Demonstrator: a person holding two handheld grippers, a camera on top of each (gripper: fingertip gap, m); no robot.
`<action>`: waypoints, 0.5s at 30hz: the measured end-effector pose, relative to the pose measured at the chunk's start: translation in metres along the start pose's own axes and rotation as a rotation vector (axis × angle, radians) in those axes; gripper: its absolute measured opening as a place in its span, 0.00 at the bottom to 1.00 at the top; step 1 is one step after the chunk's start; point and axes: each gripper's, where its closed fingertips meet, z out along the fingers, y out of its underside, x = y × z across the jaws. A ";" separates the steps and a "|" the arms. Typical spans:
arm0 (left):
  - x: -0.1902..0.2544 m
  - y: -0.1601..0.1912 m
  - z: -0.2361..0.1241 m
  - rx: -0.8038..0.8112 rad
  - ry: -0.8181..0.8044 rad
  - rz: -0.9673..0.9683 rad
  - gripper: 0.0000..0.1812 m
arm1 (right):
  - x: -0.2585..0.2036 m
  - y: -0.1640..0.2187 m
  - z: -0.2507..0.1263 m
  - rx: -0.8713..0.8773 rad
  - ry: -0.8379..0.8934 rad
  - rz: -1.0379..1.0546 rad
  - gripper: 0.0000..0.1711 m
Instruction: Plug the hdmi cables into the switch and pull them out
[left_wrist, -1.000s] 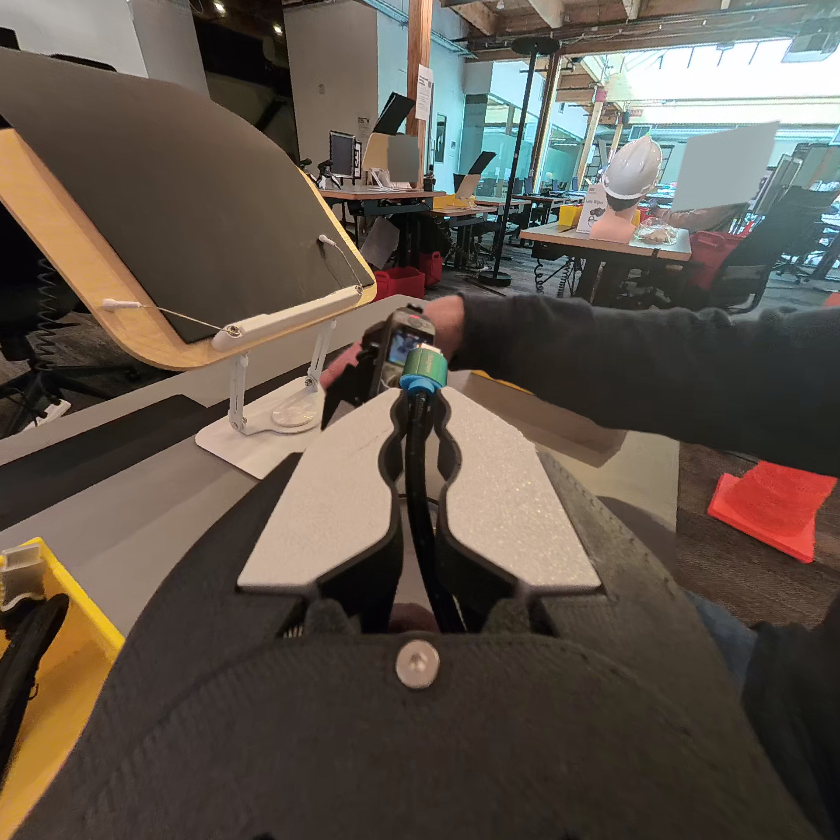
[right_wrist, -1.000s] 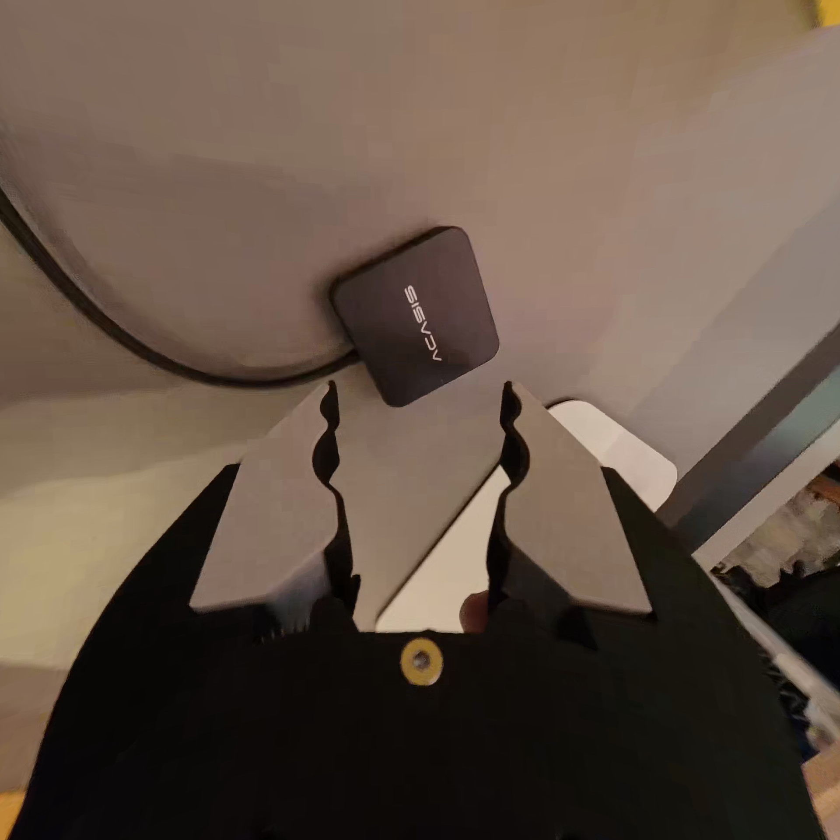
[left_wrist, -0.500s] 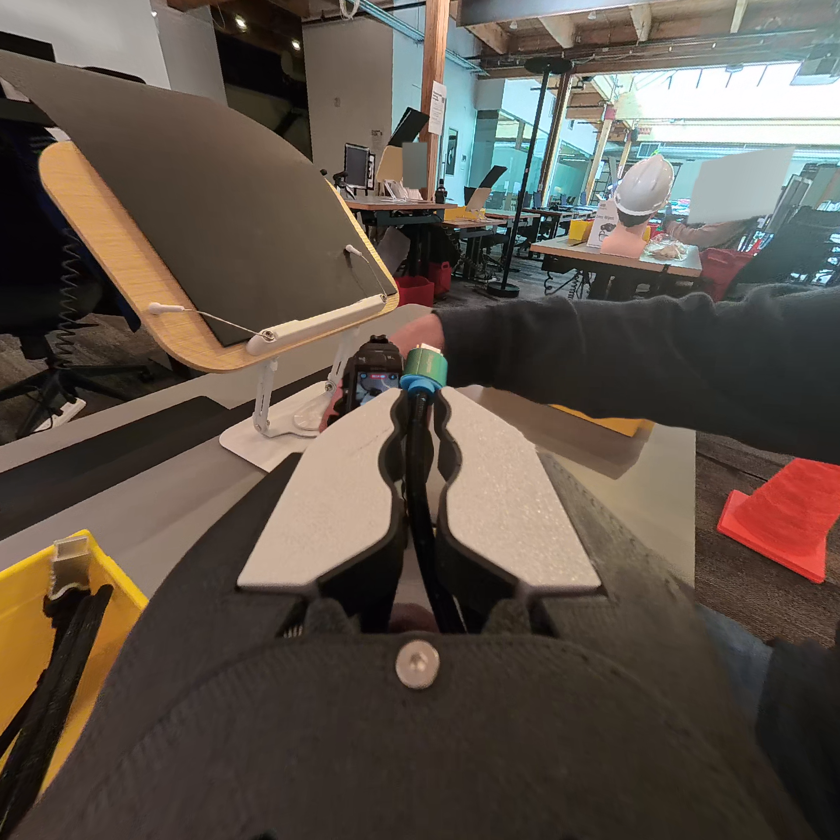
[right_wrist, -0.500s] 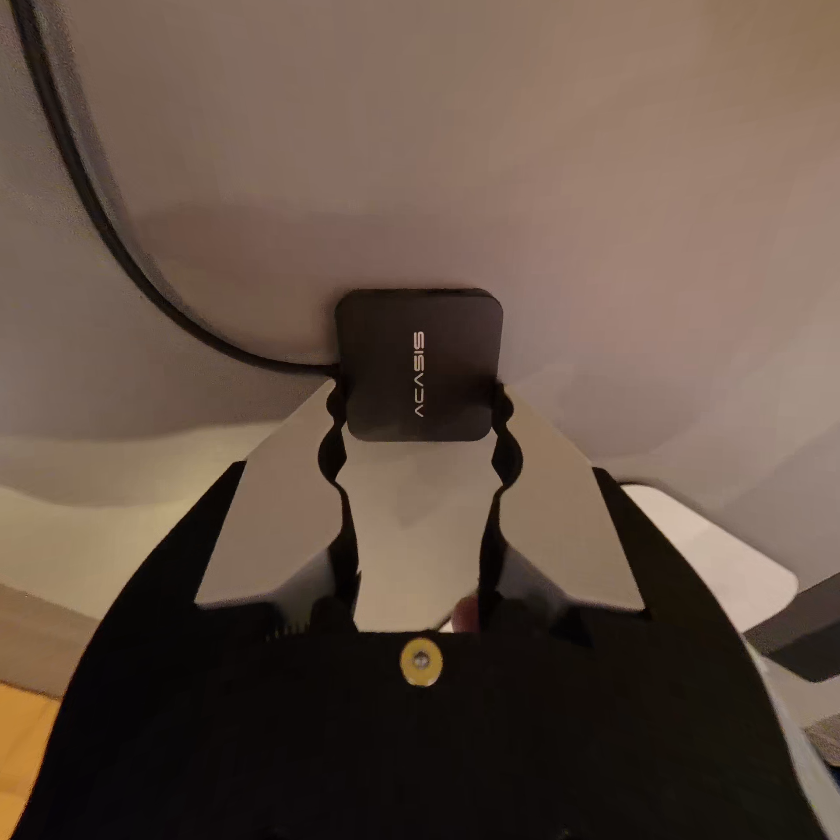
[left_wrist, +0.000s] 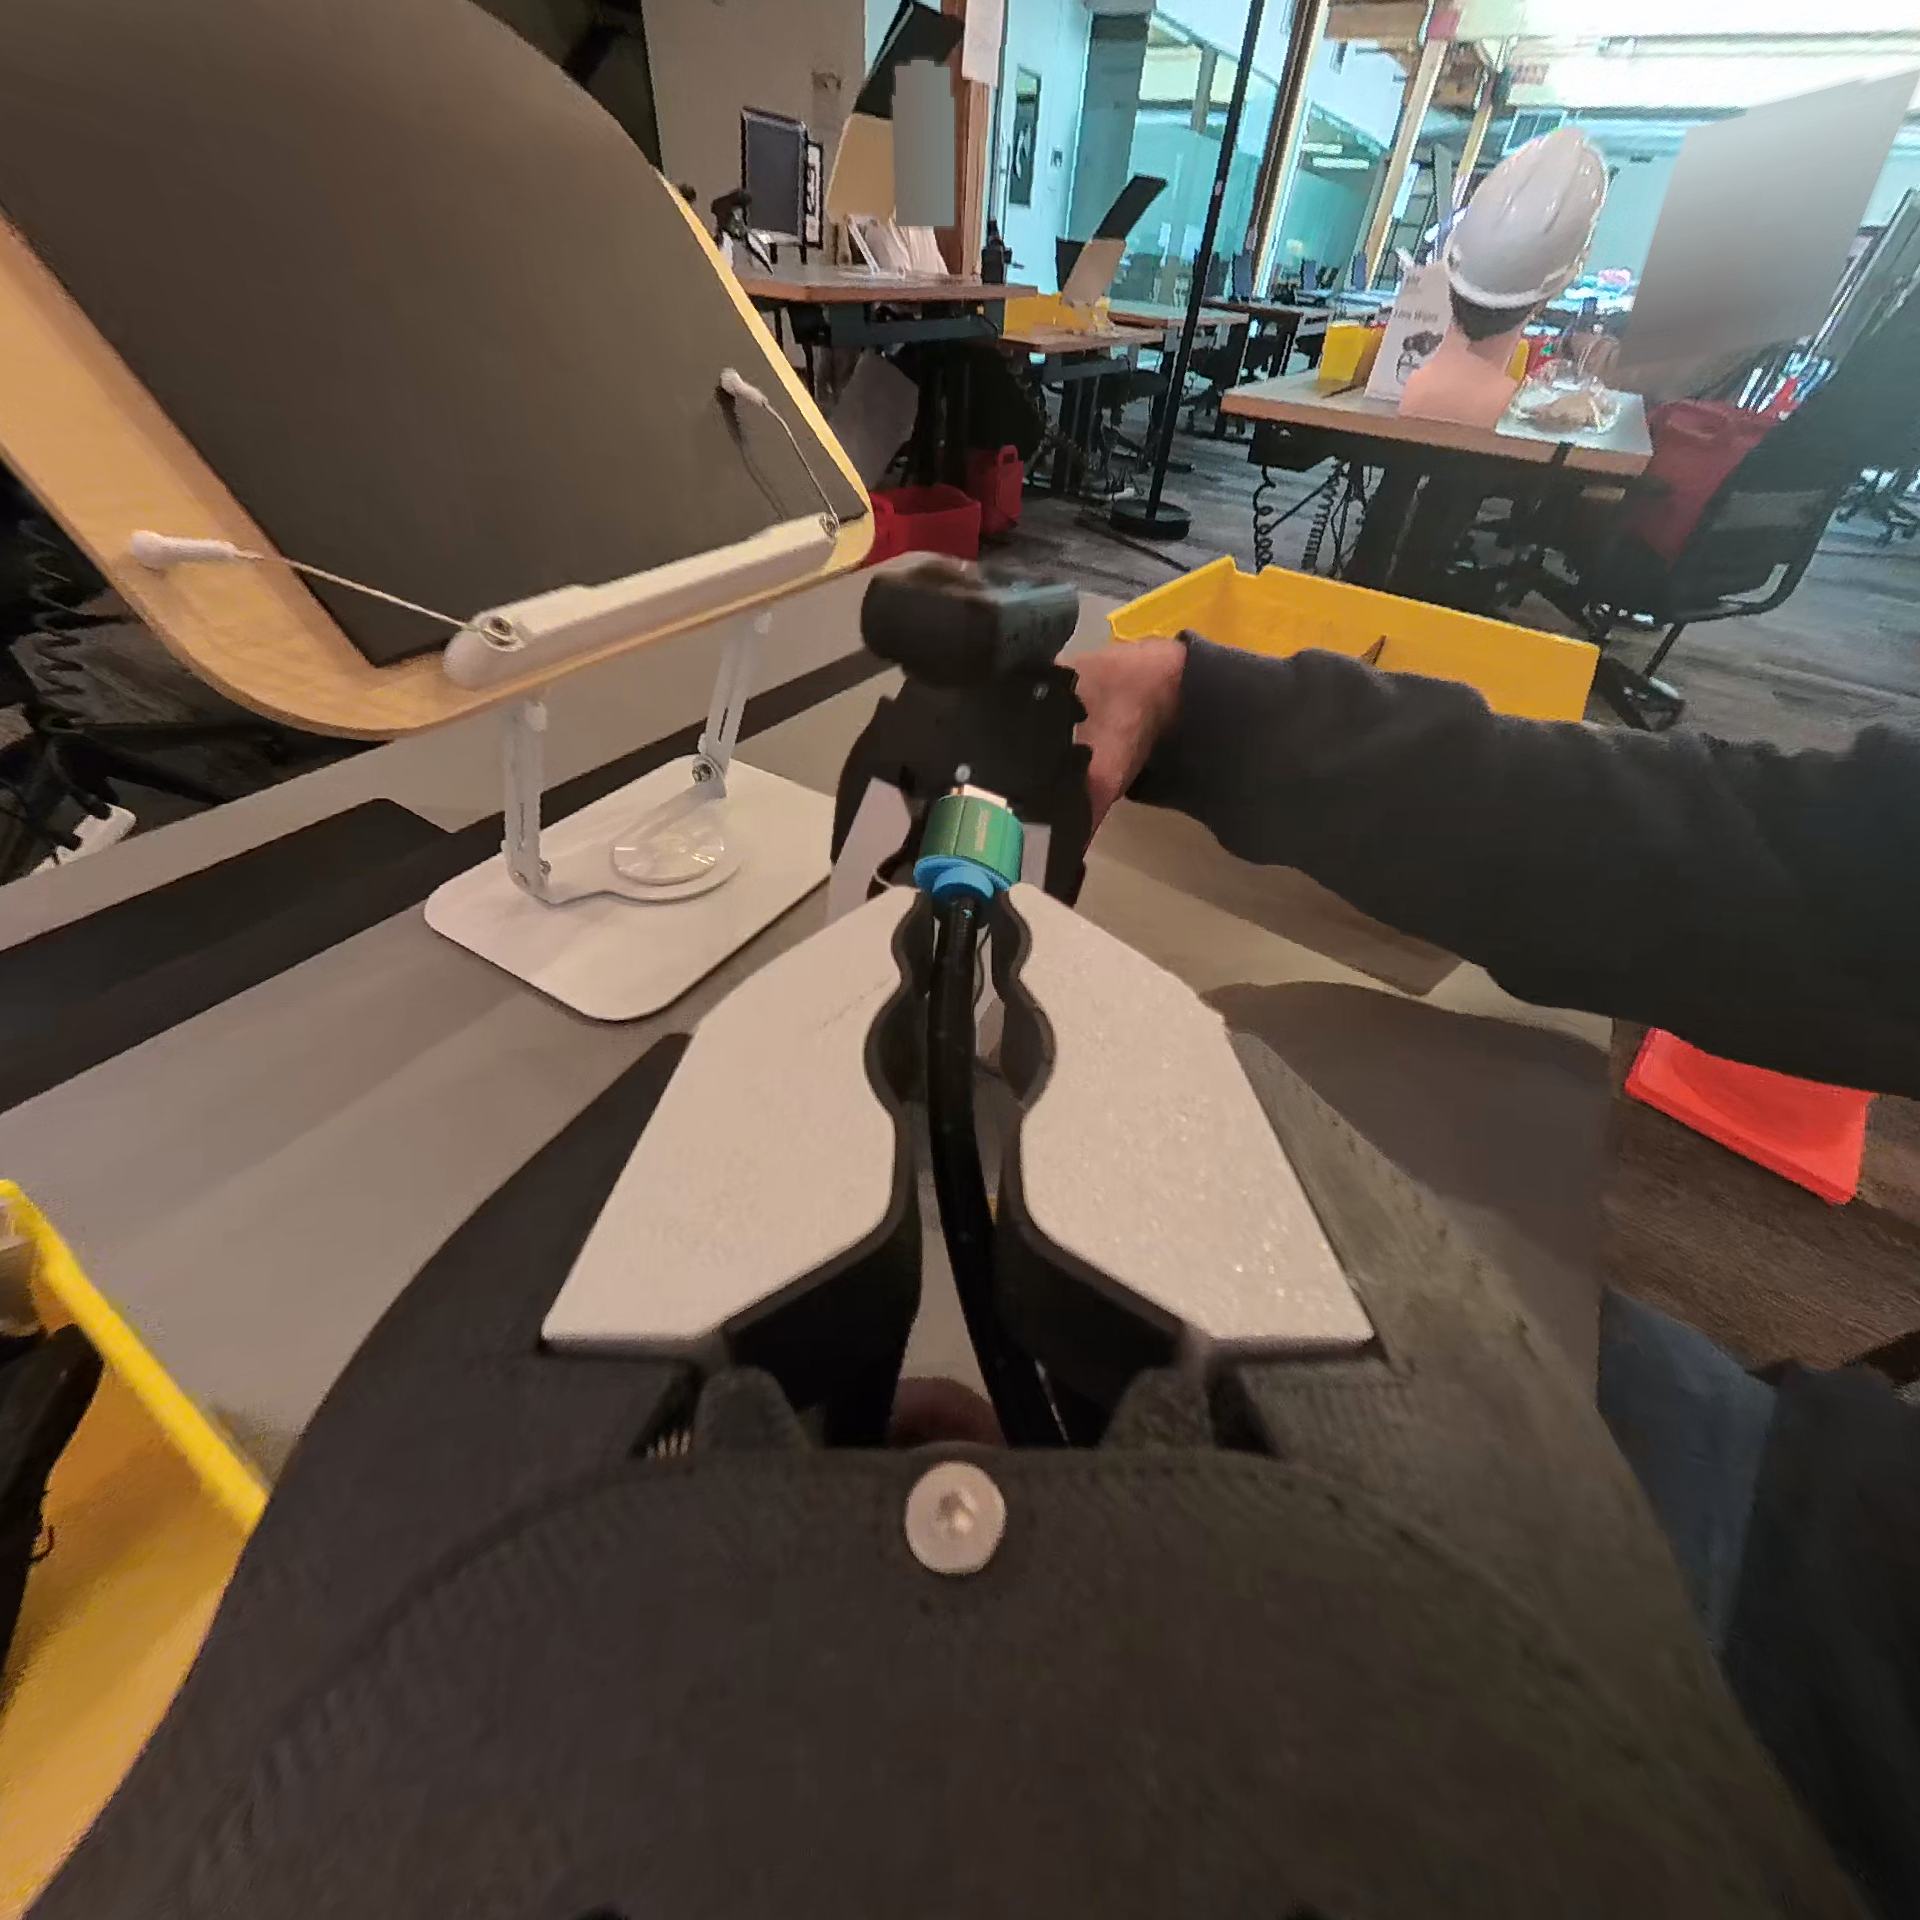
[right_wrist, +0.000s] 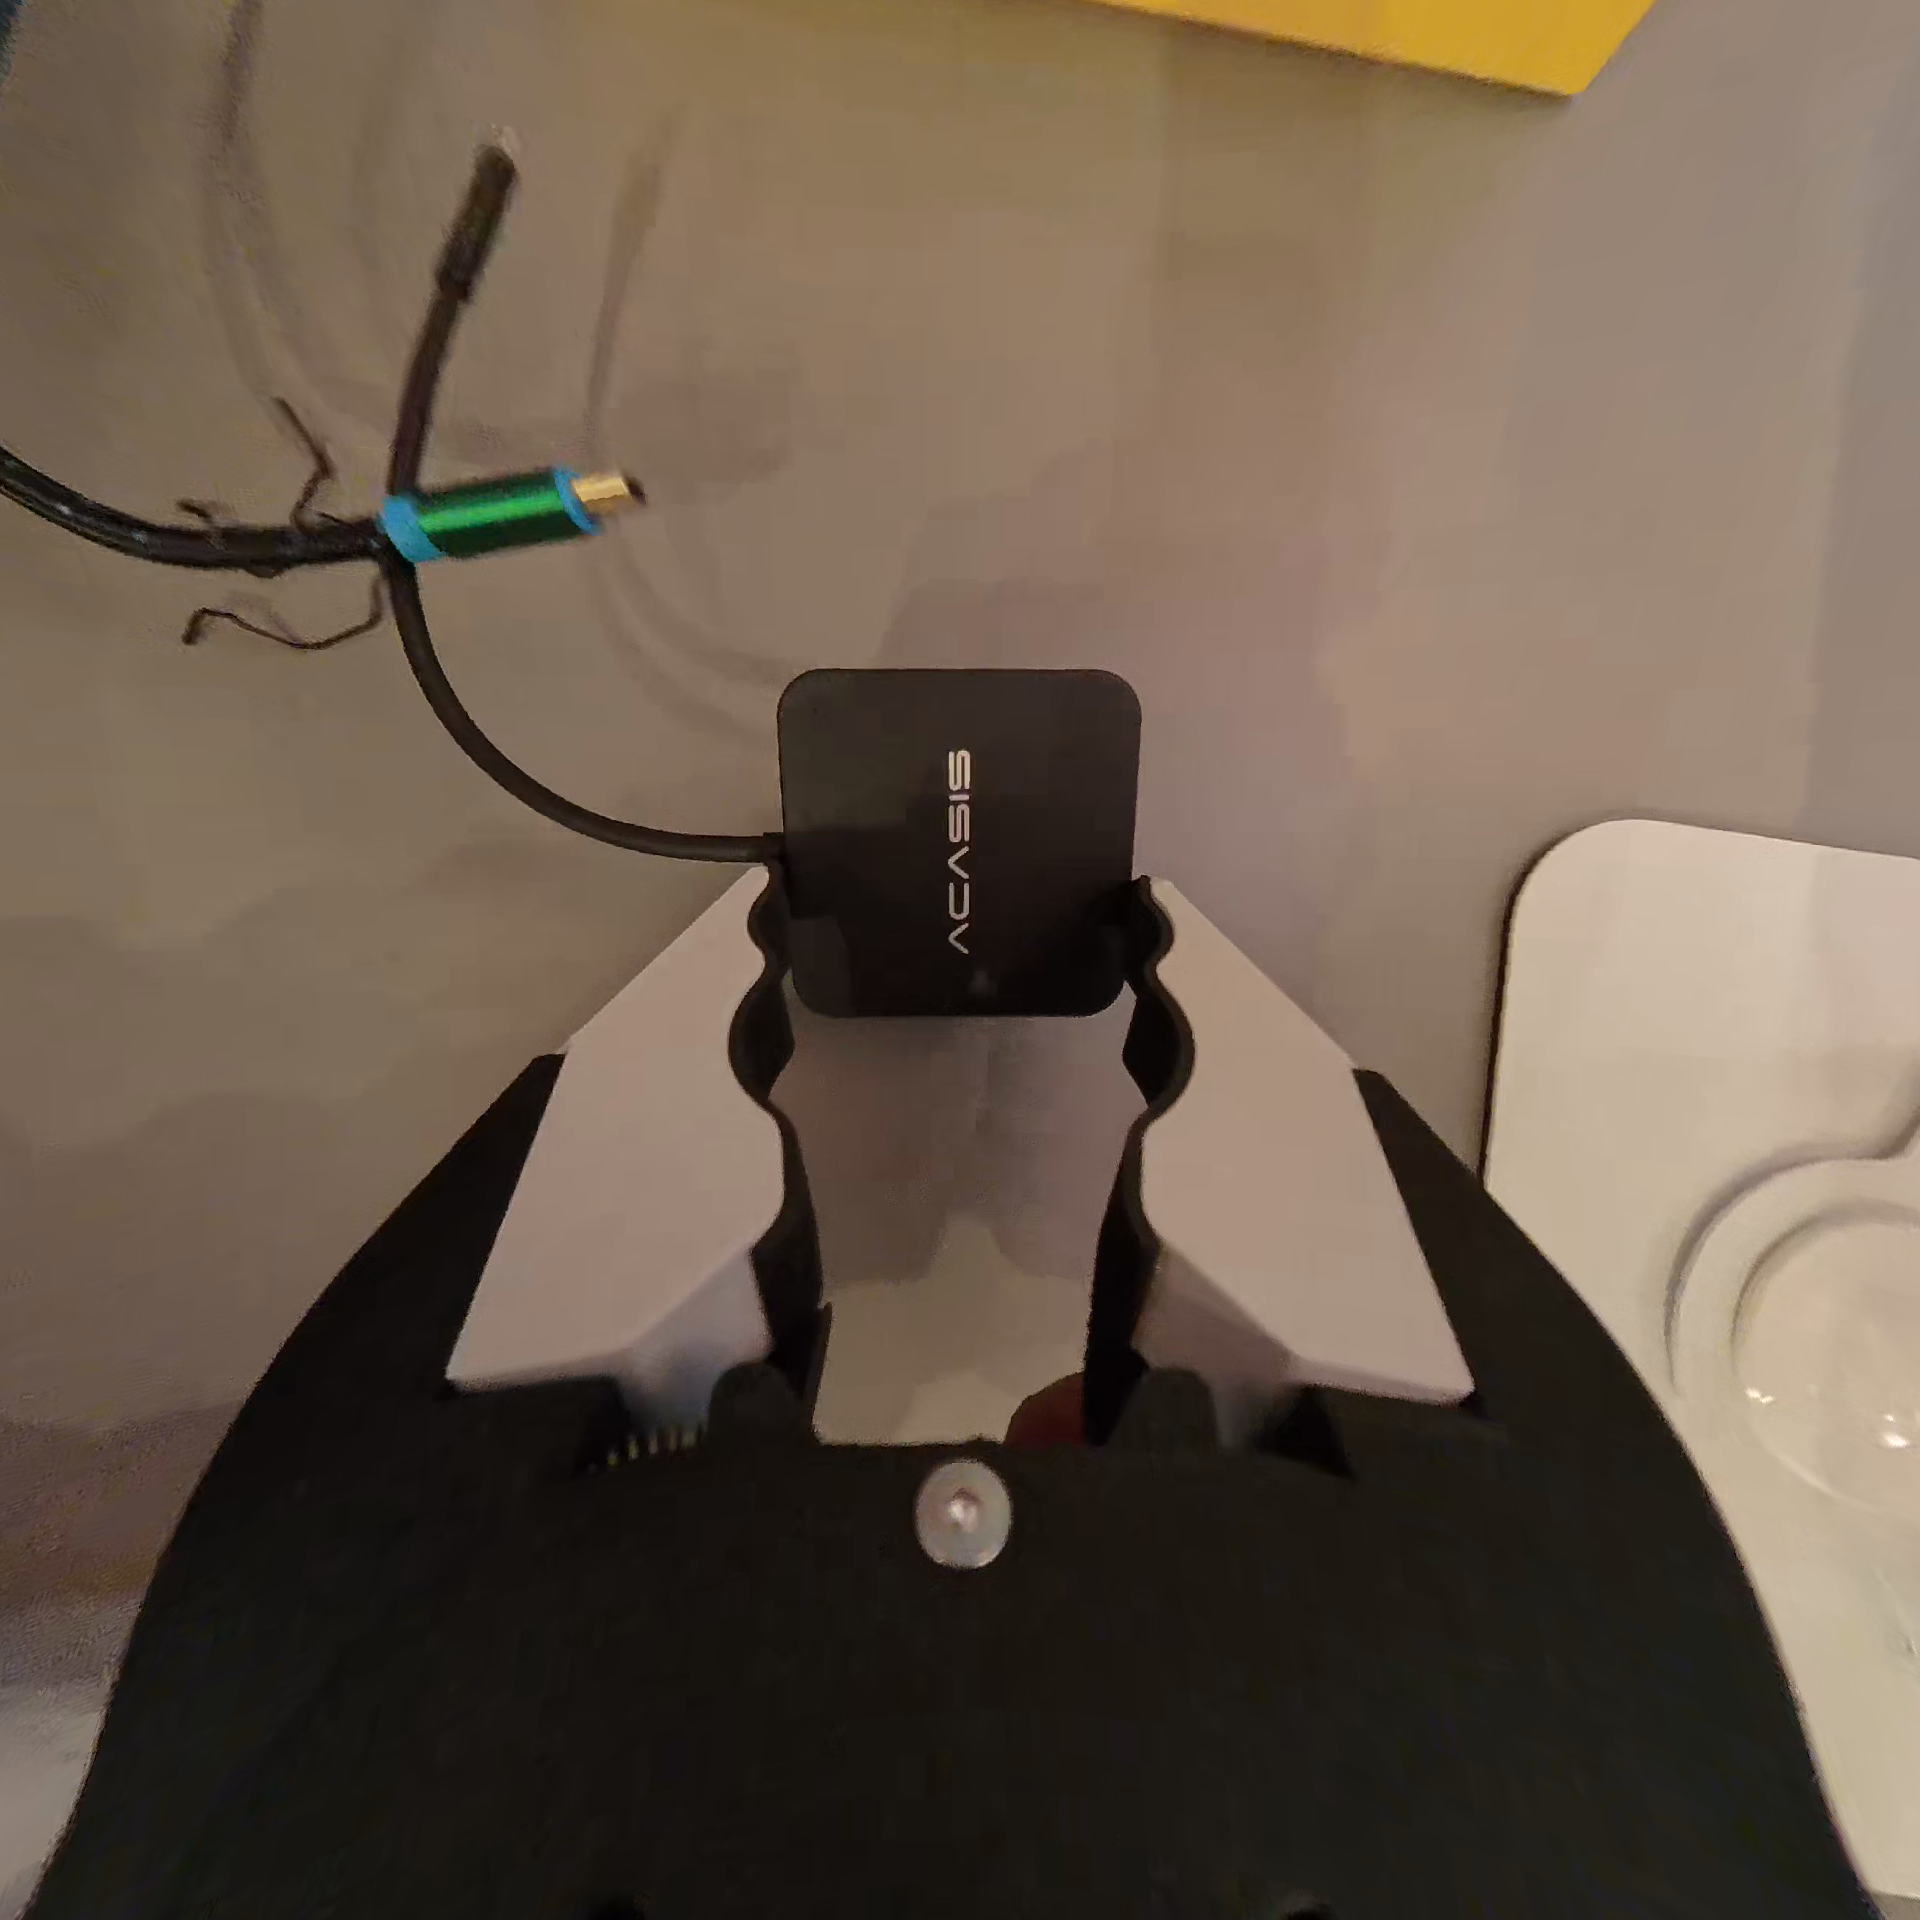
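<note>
— Counting from the largest thing down, what do you see?

— One grey table (left_wrist: 260, 1091); one tilted board stand (left_wrist: 395, 343) on its white base, standing on the table; two yellow bins, one (left_wrist: 1351, 634) across the table and one (left_wrist: 114, 1475) at my left edge with black cords in it, though what the far one holds is hidden. Then one black switch (right_wrist: 961, 831) and two green-sleeved hdmi plugs.

— And your jaws?

— On my left gripper (left_wrist: 961, 925) the jaws are pressed onto a black cable just behind its hdmi plug (left_wrist: 971, 836), which points at my right gripper (right_wrist: 961, 894). There the jaws pinch the near half of the switch on the table. A second plug (right_wrist: 499, 520) lies loose to the switch's left, apart from it.
</note>
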 end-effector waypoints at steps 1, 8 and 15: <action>0.000 0.004 0.003 -0.019 0.001 0.000 0.05 | -0.004 -0.002 -0.003 0.011 0.002 -0.003 0.37; 0.005 0.025 0.019 -0.093 0.019 0.019 0.05 | -0.031 -0.016 -0.020 0.039 -0.010 -0.027 0.37; 0.006 0.045 0.026 -0.158 0.021 0.045 0.05 | -0.041 -0.030 -0.033 0.019 -0.002 -0.071 0.36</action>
